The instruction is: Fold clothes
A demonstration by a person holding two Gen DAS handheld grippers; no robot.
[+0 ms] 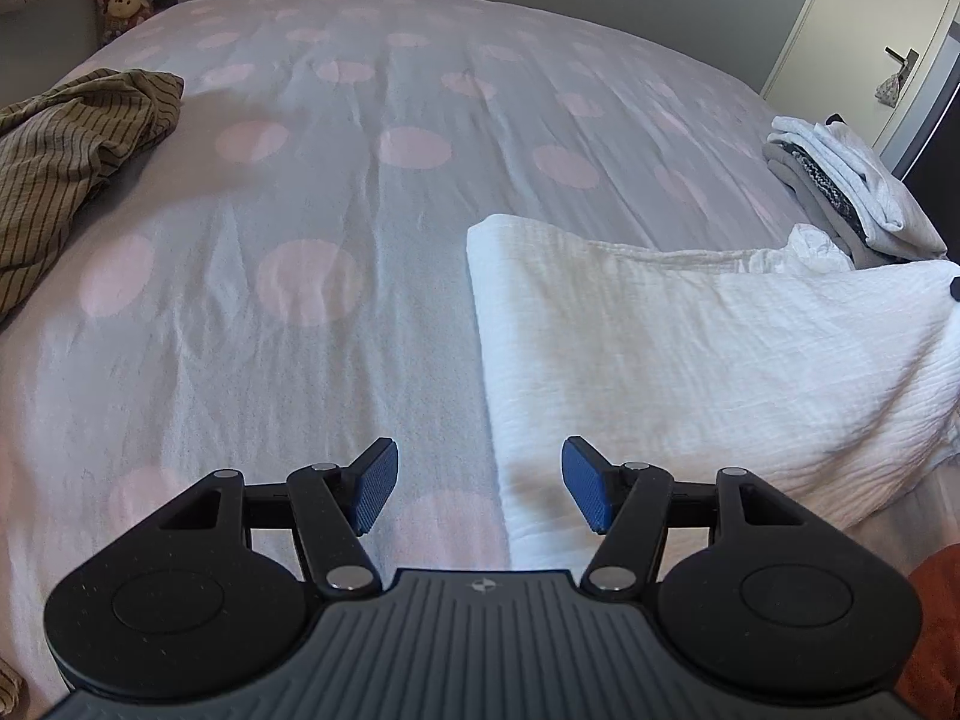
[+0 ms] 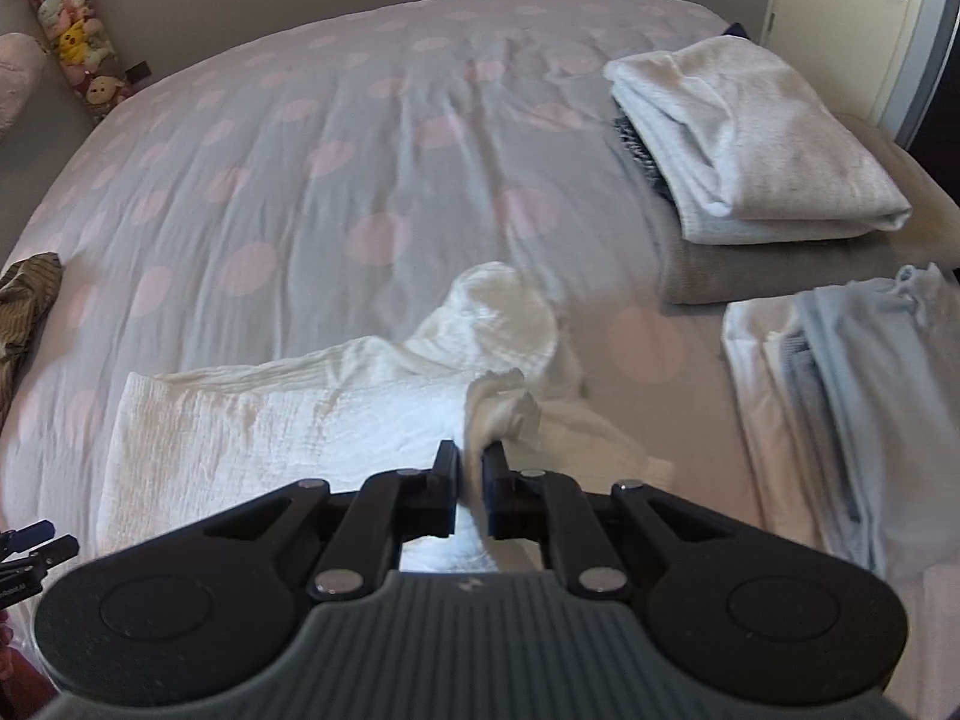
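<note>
Beside the white garment (image 2: 288,420), a second folded pile (image 2: 840,396), right view only.

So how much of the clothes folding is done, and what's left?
Done: a folded stack and a second pile sit on the dotted bedspread. In hand: the right gripper is pinching a bunched end of the white crinkly garment, part laid flat; the left gripper is open, holding nothing. Left: finishing that one, then the crumpled striped garment.

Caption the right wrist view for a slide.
Right tongs shut on a bunched end of the white crinkled garment, lifting it off the polka-dot bedspread beside folded stacks.
</note>
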